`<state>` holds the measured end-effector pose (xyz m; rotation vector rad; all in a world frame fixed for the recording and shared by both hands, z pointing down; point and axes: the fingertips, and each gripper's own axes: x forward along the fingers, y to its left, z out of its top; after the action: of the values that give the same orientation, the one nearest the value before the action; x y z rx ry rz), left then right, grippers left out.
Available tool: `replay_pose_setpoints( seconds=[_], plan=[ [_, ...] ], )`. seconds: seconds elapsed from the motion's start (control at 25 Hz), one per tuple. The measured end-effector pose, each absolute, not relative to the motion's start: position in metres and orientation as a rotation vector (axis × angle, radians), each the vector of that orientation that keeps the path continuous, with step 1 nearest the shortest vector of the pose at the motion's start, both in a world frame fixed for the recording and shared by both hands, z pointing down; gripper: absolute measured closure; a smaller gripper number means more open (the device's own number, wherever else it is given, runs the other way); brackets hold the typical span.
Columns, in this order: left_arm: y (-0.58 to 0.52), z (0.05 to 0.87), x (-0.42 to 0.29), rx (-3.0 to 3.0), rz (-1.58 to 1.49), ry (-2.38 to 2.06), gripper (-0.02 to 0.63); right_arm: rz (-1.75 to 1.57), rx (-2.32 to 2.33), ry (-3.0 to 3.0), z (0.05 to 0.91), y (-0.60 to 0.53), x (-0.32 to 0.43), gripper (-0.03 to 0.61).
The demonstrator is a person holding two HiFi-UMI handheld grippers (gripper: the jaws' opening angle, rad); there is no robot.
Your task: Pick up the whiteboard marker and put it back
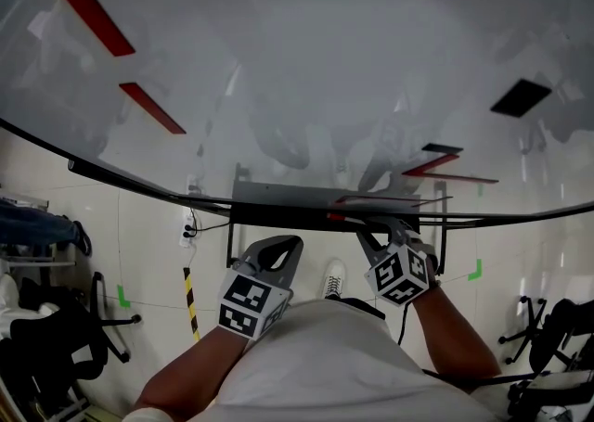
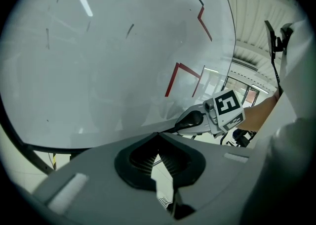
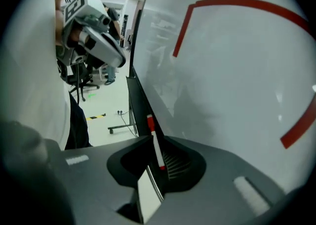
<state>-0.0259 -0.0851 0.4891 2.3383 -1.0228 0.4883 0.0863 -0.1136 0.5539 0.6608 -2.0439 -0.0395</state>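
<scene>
The whiteboard marker (image 3: 156,144), white with red ends, lies lengthwise between the jaws of my right gripper (image 3: 151,139), which is shut on it. In the head view this gripper (image 1: 365,228) is at the dark pen tray (image 1: 278,196) under the whiteboard (image 1: 297,68), and a red end of the marker (image 1: 336,217) shows by the tray's edge. My left gripper (image 1: 283,249) hangs lower and to the left, below the tray, holding nothing. In its own view the left gripper (image 2: 158,135) is shut with its tips touching, and the right gripper (image 2: 193,118) shows beyond.
The whiteboard carries red lines (image 1: 88,3) and a black eraser (image 1: 522,96). Below are the board's stand, a cable with a socket (image 1: 189,228), yellow-black floor tape (image 1: 190,300) and office chairs (image 1: 56,337) at both sides. My shoe (image 1: 333,276) is on the floor.
</scene>
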Motion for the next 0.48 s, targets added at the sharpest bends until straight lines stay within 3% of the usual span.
replay_pose_setpoints(
  seconds=[0.48],
  plan=[
    [-0.079,0.493,-0.033,2.308,0.489,-1.052,0.597,-0.171,0.537,-1.911,0.581,-0.122,0.072,0.514]
  ],
)
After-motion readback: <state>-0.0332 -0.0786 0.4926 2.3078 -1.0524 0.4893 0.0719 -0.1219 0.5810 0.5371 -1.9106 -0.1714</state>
